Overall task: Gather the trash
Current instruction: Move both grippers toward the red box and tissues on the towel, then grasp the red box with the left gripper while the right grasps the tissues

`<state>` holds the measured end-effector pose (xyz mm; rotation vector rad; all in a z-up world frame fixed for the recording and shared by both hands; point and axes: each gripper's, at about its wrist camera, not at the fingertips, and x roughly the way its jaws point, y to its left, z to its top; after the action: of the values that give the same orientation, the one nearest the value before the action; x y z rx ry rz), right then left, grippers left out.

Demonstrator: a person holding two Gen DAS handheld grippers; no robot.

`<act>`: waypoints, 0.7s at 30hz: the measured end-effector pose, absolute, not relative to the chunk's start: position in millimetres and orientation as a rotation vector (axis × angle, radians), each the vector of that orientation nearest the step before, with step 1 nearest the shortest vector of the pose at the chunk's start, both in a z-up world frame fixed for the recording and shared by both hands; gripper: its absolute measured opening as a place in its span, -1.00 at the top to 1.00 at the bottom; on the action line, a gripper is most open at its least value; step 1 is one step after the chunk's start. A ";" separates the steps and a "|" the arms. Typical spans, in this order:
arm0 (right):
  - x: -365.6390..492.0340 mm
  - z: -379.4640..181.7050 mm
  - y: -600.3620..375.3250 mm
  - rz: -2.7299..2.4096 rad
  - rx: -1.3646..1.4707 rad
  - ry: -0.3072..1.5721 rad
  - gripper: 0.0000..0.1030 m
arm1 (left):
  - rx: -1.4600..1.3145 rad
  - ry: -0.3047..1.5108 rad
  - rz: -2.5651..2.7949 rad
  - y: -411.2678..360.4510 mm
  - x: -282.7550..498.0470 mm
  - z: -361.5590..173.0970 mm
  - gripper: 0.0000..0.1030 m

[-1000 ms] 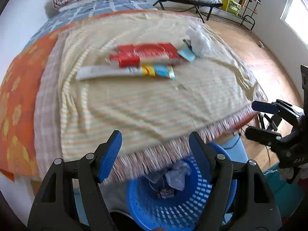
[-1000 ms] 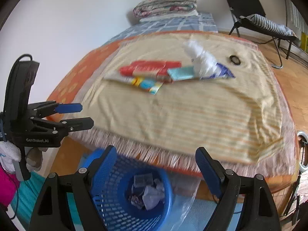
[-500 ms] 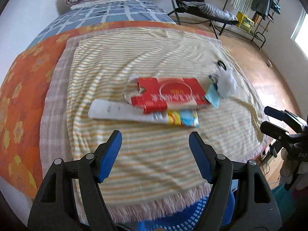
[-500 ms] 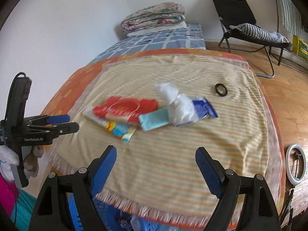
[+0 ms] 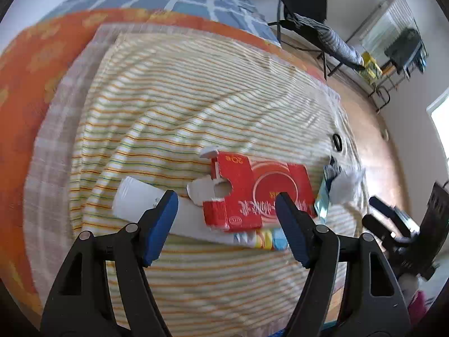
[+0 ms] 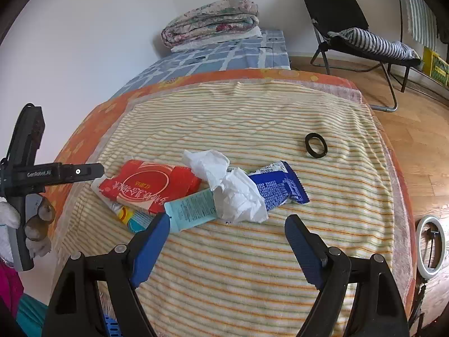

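Trash lies in a cluster on the striped blanket (image 6: 252, 266). A flattened red carton (image 5: 252, 193) rests on a long white wrapper (image 5: 140, 205). My left gripper (image 5: 226, 198) hovers over the carton's left half, open, its jaws closing a little, the pads apart from it. In the right wrist view the carton (image 6: 151, 185) lies beside a teal packet (image 6: 190, 207), crumpled white tissue (image 6: 233, 191) and a blue wrapper (image 6: 277, 185). My right gripper (image 6: 228, 220) stands open just in front of the tissue, holding nothing. Each gripper shows at the edge of the other's view.
A black ring (image 6: 316, 145) lies further back on the blanket. A folded quilt (image 6: 210, 22) sits at the bed's head. A black folding chair (image 6: 350, 28) stands on the wooden floor to the right. A ring light (image 6: 429, 243) and a sliver of blue basket (image 6: 110, 327) are below the bed's edge.
Both grippers have moved from over the blue basket at the bed's edge forward onto the bed, up to the trash. The basket has dropped out of view. The left gripper has rolled.
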<state>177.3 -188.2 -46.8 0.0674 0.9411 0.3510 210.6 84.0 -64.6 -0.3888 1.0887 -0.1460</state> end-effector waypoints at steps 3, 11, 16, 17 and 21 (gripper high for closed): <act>181.7 -50.7 -182.4 0.358 0.058 0.950 -0.67 | -0.454 1.111 -0.158 90.5 220.2 -73.8 -0.26; 190.6 -58.6 -173.4 0.361 0.044 0.962 -0.66 | -0.503 1.134 -0.203 89.9 232.7 -80.7 -0.03; 193.7 -61.0 -170.9 0.361 0.052 0.969 -0.65 | -0.496 1.158 -0.222 84.0 236.0 -86.1 -0.02; 193.8 -61.5 -170.4 0.361 0.050 0.970 -0.65 | -0.493 1.160 -0.225 82.9 235.9 -86.5 -0.02; 194.9 -62.5 -169.8 0.359 0.049 0.972 -0.60 | -0.488 1.159 -0.238 81.2 235.2 -86.0 0.00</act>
<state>194.9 -169.8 -62.5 0.0488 0.9721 0.3594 235.2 81.2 -86.0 -0.4885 1.1595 -0.2380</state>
